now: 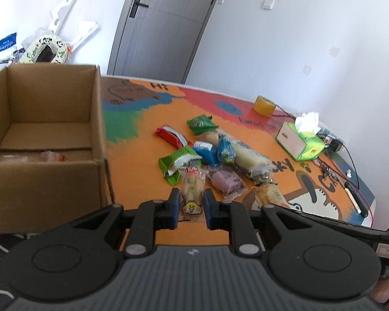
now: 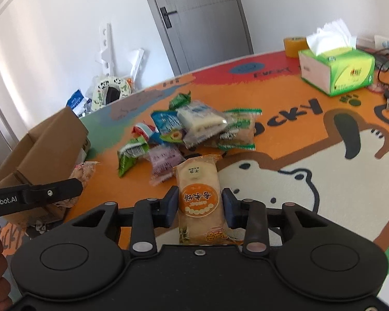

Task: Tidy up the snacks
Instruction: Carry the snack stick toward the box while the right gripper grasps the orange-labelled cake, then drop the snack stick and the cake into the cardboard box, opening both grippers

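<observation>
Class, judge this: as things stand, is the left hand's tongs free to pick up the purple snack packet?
Probably not: the left tongs are already shut on a clear snack packet, though the purple snack packet lies uncovered nearby.

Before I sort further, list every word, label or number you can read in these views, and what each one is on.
"enRobot.AI", cut off at the frame edge: left gripper arm.
"LUCKY", partly covered: table mat.
"HI": mat's far edge.
"7-5", handwritten, uncertain: white sticker.
Chinese characters on the orange snack packet: I cannot transcribe them reliably.
Print on the tissue box and other wrappers: too blurred.
</observation>
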The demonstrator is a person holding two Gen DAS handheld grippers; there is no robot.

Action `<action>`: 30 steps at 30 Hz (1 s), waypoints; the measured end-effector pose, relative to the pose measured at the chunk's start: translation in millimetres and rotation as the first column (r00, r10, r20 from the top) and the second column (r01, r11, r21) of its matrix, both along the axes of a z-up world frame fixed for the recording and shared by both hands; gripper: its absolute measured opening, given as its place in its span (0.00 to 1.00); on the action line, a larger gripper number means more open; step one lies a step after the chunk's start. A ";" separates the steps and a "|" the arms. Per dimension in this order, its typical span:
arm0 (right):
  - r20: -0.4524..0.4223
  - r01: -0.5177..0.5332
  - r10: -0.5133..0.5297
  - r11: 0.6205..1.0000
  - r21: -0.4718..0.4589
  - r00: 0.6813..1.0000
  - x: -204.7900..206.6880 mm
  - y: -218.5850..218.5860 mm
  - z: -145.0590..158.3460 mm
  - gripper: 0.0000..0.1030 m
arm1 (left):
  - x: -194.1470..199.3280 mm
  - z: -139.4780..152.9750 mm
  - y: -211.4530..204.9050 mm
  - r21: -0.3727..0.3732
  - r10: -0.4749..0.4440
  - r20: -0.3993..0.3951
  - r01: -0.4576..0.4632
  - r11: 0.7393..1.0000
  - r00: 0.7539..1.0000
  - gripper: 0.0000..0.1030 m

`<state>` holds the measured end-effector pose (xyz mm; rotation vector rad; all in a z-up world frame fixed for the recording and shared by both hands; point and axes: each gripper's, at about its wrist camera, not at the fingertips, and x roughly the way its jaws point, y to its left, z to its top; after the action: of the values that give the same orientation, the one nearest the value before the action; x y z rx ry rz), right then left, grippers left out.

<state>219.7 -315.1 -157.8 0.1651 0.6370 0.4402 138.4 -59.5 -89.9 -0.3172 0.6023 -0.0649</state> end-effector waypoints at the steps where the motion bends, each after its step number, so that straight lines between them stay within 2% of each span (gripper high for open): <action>1: 0.010 -0.003 0.003 1.000 0.006 1.000 -2.4 0.8 3.8 0.35 | -2.2 2.6 1.0 0.000 0.002 0.008 -0.002 1.000 1.000 0.18; 12: 0.109 -0.043 0.037 0.998 0.055 0.993 -21.5 19.8 42.9 0.35 | -23.4 31.0 14.7 0.000 0.029 0.087 -0.030 1.000 0.996 0.18; 30: 0.173 -0.148 0.135 0.987 0.065 0.976 -32.2 71.9 71.1 0.35 | -42.2 55.9 55.0 0.002 0.117 0.164 -0.119 0.993 0.979 0.18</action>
<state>187.4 -243.2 -86.7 0.1549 0.4674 0.6109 96.2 -4.5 -34.0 -0.3319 0.4195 0.0272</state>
